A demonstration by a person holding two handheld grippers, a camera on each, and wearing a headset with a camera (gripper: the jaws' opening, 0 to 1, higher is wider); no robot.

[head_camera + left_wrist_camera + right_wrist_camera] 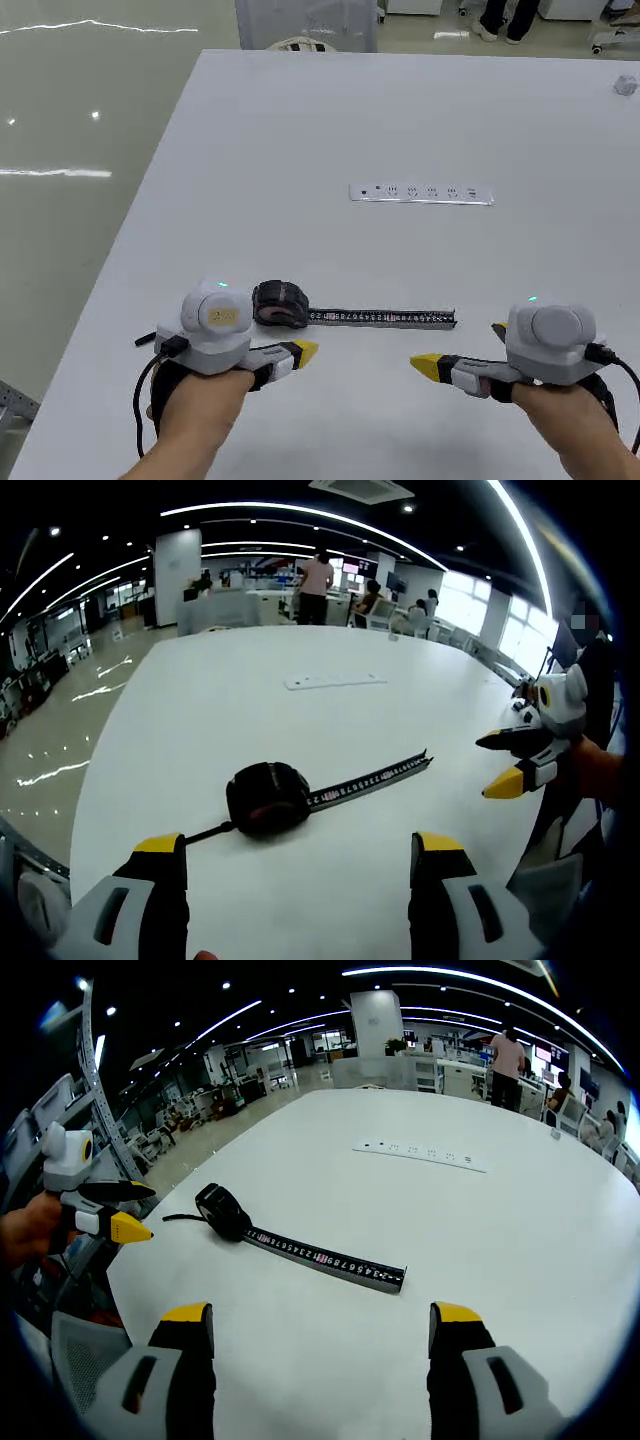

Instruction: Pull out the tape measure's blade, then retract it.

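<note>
Here's the picture: the black round tape measure case sits on the big white table, close to the near edge. Its dark, numbered metal blade is drawn out flat toward 3 o'clock from the case. A thin black wrist strap trails off the case's far side, toward 9 o'clock in the head view.

The left gripper has its yellow-tipped jaws spread wide with nothing between them. In its own view the case lies just ahead at 12 o'clock, apart from the tips. The right gripper is just as wide and holds nothing. The blade's free end lies ahead of it at about 1 o'clock, not touching.

Well beyond, at 12 o'clock from the blade, lies a long white power strip, out of the play.

My read is that the pull-out looks done and retraction is the step in hand. Whether a lock holds the blade out, I can't tell. The next move calls for the left jaws to close around the case and pin it. Then the right has to release or guide the blade home, feeding it back straight so it doesn't whip or kink.
</note>
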